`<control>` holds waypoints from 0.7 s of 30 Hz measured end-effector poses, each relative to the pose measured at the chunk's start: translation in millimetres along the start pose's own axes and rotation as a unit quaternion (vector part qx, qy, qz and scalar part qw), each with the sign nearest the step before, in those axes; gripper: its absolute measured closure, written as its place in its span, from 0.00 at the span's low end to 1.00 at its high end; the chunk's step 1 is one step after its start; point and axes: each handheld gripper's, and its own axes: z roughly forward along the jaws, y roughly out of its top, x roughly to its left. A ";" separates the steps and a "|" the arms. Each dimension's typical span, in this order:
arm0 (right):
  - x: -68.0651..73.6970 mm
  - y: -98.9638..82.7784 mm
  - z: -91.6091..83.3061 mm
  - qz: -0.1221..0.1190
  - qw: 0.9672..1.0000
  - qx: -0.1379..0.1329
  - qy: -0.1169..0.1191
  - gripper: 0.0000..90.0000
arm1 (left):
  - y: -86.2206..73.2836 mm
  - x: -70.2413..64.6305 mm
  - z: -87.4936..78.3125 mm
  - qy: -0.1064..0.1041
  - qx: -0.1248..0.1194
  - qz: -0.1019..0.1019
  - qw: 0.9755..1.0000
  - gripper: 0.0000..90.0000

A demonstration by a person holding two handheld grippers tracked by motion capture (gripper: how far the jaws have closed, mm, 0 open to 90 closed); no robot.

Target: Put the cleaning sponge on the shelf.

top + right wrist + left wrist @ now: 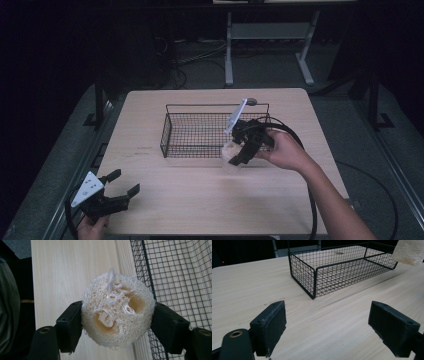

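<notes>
Both grippers are seen in the high view. Right gripper (239,154) is held by the right hand (285,150) over the table's (200,200) right half, just in front of the basket's (172,130) near right corner, and its jaws are clamped on a loofah (231,155). In the right gripper view the loofah (117,315) is pressed between the two black pads (71,327), one on each side, with its pale fibrous end and two hollows turned toward the camera and a short cord at its top. Behind it the bare wooden table (62,277) is seen, and the basket's wire mesh wall (175,272) lies just to the right of it; the loofah is outside the basket, beside its edge.

Left gripper (122,187) is held low at the table's near left corner by the left hand (92,227), well apart from the basket, with its jaws spread wide and nothing between them. In the left gripper view only bare table (324,327) is seen between the two pads (272,327), the black wire basket (312,282) stands farther off, and a corner of the loofah (409,252) is seen at the upper right, above the basket's far end.
</notes>
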 end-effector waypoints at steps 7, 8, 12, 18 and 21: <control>-9.2 6.1 -3.9 0.001 1.000 0.001 -0.005 0.32 | -0.1 0.0 0.2 0.000 0.000 0.000 1.000 0.15; -10.6 7.2 -4.8 0.001 1.000 0.001 -0.007 0.32 | -0.1 0.0 0.2 0.000 -0.001 0.001 1.000 0.15; -15.6 9.7 -6.9 0.006 1.000 -0.001 -0.007 0.32 | -0.1 0.2 -0.1 0.000 -0.001 0.000 1.000 0.15; -26.4 14.3 -9.2 0.015 1.000 -0.004 -0.008 0.32 | 0.1 0.5 -0.6 0.001 -0.001 0.001 1.000 0.15; -30.3 15.6 -8.2 0.014 1.000 0.003 -0.012 0.32 | 0.0 0.7 -0.6 0.000 0.000 0.001 1.000 0.15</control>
